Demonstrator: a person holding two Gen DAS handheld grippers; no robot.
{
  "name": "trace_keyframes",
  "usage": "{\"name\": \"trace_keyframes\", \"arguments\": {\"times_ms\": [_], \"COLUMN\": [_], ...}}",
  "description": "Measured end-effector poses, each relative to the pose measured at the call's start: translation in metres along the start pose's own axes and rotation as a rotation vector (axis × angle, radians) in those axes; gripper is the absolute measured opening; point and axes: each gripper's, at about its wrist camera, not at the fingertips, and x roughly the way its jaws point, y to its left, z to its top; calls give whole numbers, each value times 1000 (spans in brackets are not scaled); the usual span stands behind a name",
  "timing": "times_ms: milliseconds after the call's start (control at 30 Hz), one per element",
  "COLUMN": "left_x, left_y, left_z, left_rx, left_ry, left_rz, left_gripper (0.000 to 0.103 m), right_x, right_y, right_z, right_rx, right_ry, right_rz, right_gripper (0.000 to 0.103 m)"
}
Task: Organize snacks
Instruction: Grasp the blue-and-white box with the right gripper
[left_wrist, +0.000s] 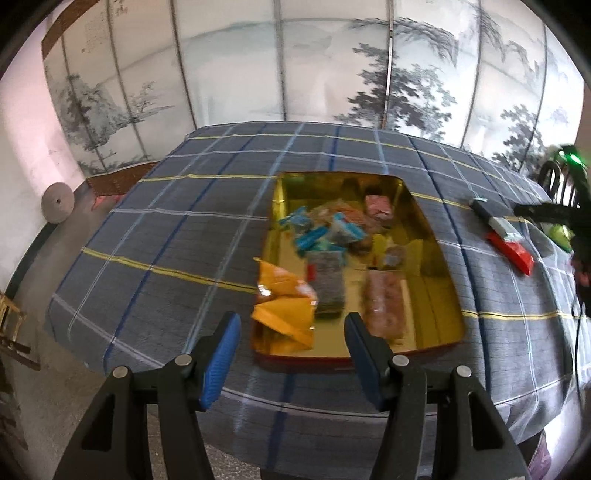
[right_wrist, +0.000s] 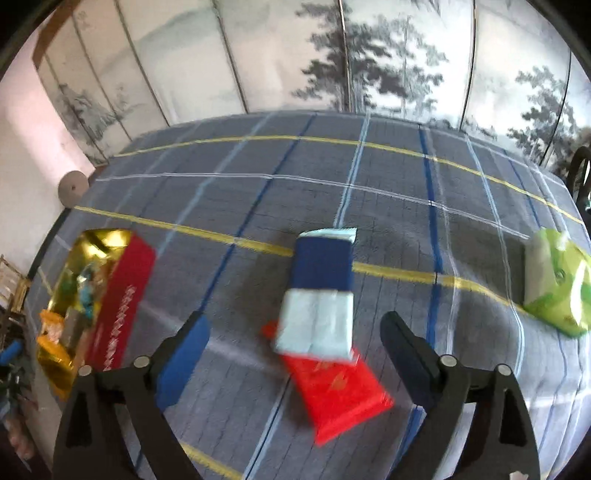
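So the surface (right_wrist: 258, 192) has a plaid cloth over it, and the big gold tin (left_wrist: 424, 236) sits open toward its left side, which makes sense as the drop spot since it's already got most of the snacks piled in: blue packs (left_wrist: 314, 236) at the far end, orange bags (left_wrist: 284, 310) hanging over the near left wall, a dark pack and a pinkish one beside them. My guess is the stuff outside the tin is what's left to sort. Over on the right half, well apart from the tin, the blue-and-white pack (right_wrist: 319, 291) lies flat with its long axis running near to far, blue end pointing away, white end toward the camera and overlapping the red pack (right_wrist: 340, 391), which angles off to the near right. The green pack (right_wrist: 557, 284) sits alone at the far right edge. The right hand-held gripper (right_wrist: 295, 354) is spread wide with nothing in it, straddling the white end, so it looks lined up to pinch across the short width. The left hand-held gripper (left_wrist: 291, 354) hangs partly parted and empty over the tin's near edge, probably just waiting.
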Motion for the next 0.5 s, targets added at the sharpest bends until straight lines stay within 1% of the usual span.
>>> {"name": "trace_keyframes", "arguments": {"times_ms": [133,167,200,233,300,333,367,433,500], "left_x": [5,8,10,11,15,17,19,20,16], "left_y": [-15,-18,-21,-22,-31,-35,-41,-52,-70], "left_z": [4,6,7,7,10,12,14,19,26], "left_rx": [39,45,50,53,67,75,84,104,137], "left_ry": [11,17,22,26,36,42,47,49,28], "left_rz": [6,4,4,4,4,3,0,-11,-21], "left_gripper": [60,60,60,60,60,60,60,60,60], "right_x": [37,47,58,66,75,80,85,83,64], "right_y": [-4,-4,-4,-4,-4,-3,1,4,-3], "right_z": [21,25,28,30,34,34,32,28,21], "right_rx": [5,-2,-11,-12,-14,-22,-60,-108,-123], "right_ry": [72,104,146,166,173,187,208,190,115], "right_rz": [-16,-18,-49,-76,-27,-15,-39,-47,1], "right_gripper": [93,93,93,92,82,62,46,46,46]}}
